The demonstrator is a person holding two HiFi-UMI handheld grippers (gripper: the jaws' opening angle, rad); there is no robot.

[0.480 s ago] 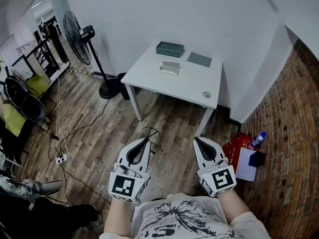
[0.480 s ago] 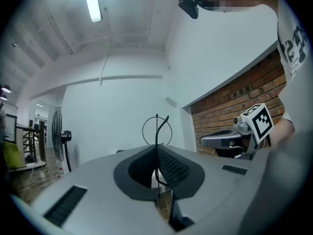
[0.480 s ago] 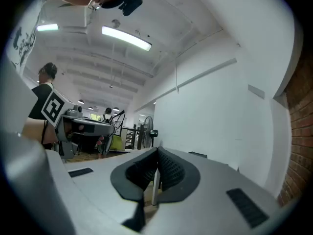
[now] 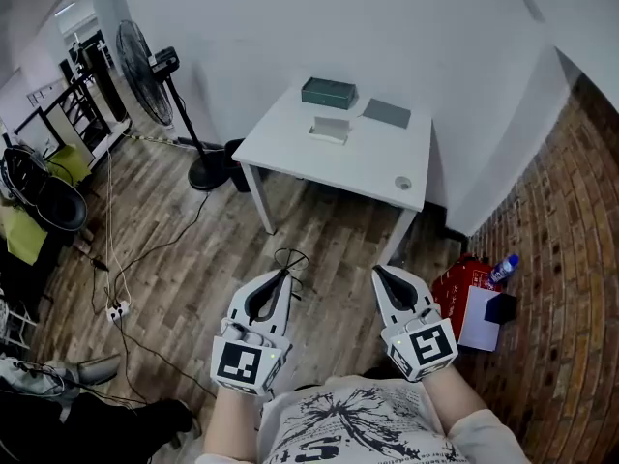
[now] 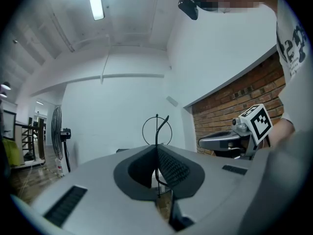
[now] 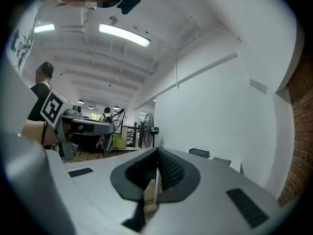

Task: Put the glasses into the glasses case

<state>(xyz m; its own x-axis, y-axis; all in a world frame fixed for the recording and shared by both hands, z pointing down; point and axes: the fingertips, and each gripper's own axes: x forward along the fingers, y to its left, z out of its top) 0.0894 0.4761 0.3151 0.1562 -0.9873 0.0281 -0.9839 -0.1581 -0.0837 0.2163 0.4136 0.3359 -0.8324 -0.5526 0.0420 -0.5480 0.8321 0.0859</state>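
My left gripper (image 4: 285,273) is shut on thin black wire-framed glasses (image 4: 290,258). In the left gripper view a round lens rim (image 5: 156,130) stands above the closed jaws (image 5: 157,150) and a thin wire runs down between the pads. My right gripper (image 4: 379,272) is shut with nothing in it, as the right gripper view (image 6: 157,153) also shows. Both are held level over the wooden floor, well short of the white table (image 4: 363,167). The dark green glasses case (image 4: 328,93) lies at the table's far edge, also in the right gripper view (image 6: 199,152).
On the table lie a flat grey-green piece (image 4: 387,113), a small white object (image 4: 330,130) and a small round thing (image 4: 402,184). A standing fan (image 4: 155,75) and floor cables (image 4: 116,307) are at left. A red bag and bottle (image 4: 501,270) sit by the brick wall.
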